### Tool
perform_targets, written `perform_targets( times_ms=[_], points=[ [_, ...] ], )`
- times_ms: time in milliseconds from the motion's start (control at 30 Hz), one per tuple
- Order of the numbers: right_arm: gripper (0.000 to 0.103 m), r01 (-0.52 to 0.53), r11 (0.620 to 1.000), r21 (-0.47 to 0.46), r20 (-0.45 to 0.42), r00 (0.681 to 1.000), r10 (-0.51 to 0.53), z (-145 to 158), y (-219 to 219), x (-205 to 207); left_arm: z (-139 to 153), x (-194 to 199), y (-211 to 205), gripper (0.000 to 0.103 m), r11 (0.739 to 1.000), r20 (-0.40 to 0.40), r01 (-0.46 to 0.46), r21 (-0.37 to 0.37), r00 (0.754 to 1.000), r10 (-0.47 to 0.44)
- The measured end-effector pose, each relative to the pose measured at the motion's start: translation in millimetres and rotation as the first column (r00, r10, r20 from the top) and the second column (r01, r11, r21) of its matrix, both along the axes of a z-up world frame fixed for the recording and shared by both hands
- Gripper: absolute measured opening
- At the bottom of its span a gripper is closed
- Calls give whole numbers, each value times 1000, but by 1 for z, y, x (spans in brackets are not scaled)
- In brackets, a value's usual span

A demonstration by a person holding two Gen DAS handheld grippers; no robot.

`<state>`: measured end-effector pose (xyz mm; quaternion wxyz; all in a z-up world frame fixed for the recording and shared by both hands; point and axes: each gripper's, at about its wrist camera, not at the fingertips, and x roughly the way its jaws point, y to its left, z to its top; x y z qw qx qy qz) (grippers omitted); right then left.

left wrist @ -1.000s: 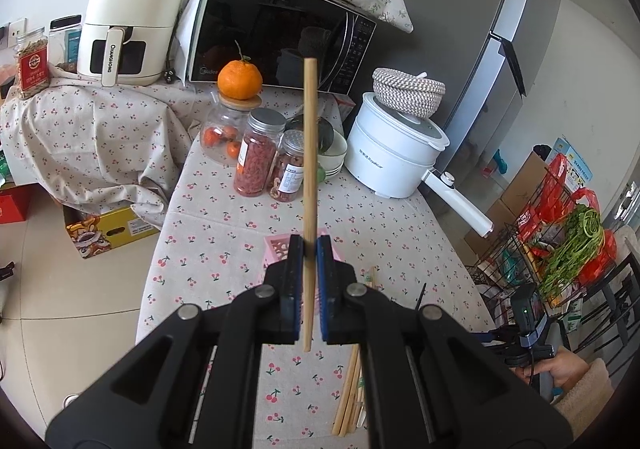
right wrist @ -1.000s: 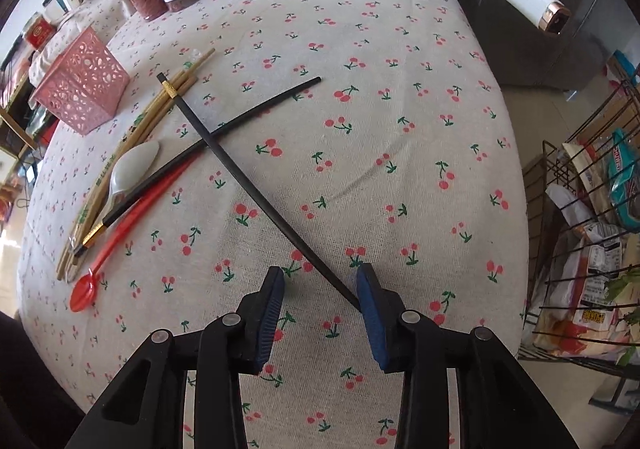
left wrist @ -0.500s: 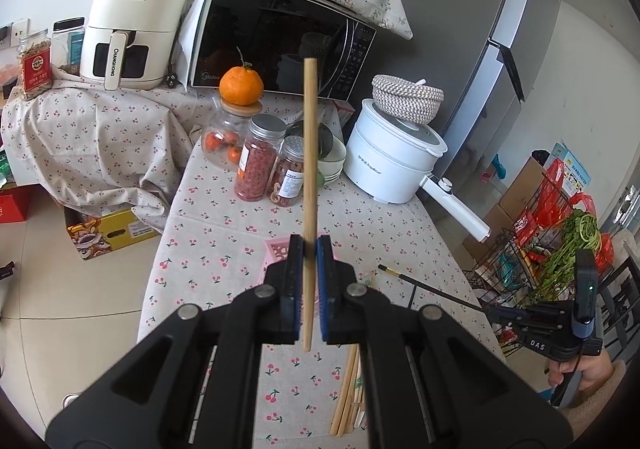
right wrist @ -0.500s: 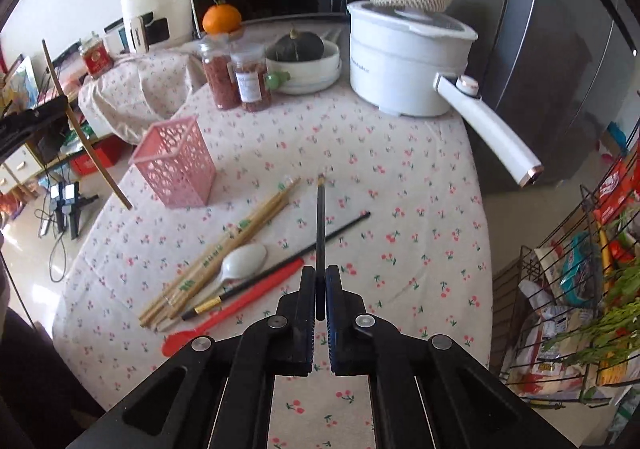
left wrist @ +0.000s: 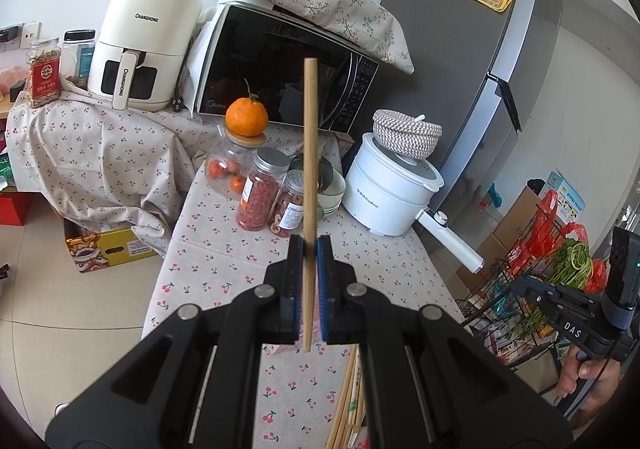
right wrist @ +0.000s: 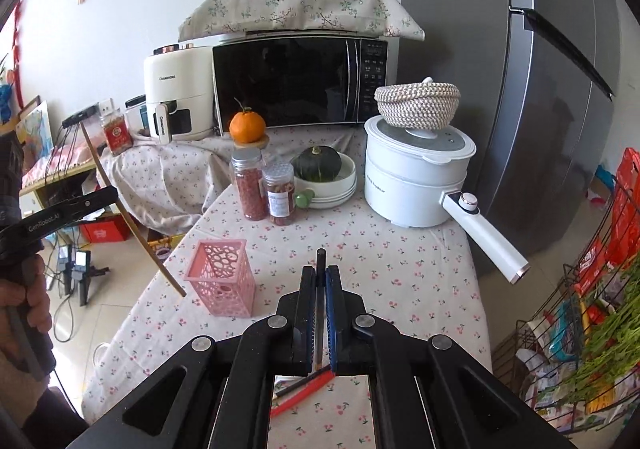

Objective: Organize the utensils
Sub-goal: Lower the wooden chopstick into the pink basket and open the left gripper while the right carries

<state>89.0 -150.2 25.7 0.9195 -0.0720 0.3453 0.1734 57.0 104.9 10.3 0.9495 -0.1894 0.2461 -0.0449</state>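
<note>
My left gripper (left wrist: 307, 249) is shut on a wooden chopstick (left wrist: 309, 153) that stands upright above the cherry-print table. The same wooden chopstick (right wrist: 132, 217) slants at the left edge of the right wrist view, its lower tip just left of the pink lattice holder (right wrist: 221, 283). My right gripper (right wrist: 319, 275) is shut on a black chopstick (right wrist: 320, 261), lifted off the cloth and pointing away from me. Below that gripper lie a red spoon (right wrist: 304, 395) and a dark chopstick. More wooden chopsticks (left wrist: 348, 397) lie on the cloth under my left gripper.
At the table's back stand two spice jars (right wrist: 264, 189), a bowl with a green squash (right wrist: 320, 165), a white cooker (right wrist: 416, 177) with a long handle, an orange on a jar and a microwave (right wrist: 300, 83). A wire rack (right wrist: 580, 349) of groceries stands right of the table.
My right gripper shut on the black chopstick and lifted it from the cloth, tilting up toward the back of the table. The left gripper kept its wooden chopstick almost still.
</note>
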Motion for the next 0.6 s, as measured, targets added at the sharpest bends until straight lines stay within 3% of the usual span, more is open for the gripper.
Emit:
perform_targets(
  times_ms=[300, 600],
  points=[
    [4, 2, 999, 49, 29, 1000, -3, 16, 4, -7, -1, 9, 3, 7, 997, 5, -44, -70, 999, 44],
    [4, -17, 996, 91, 74, 997, 11, 36, 9, -13, 10, 23, 2, 7, 994, 117, -90, -54, 988, 96]
  ],
)
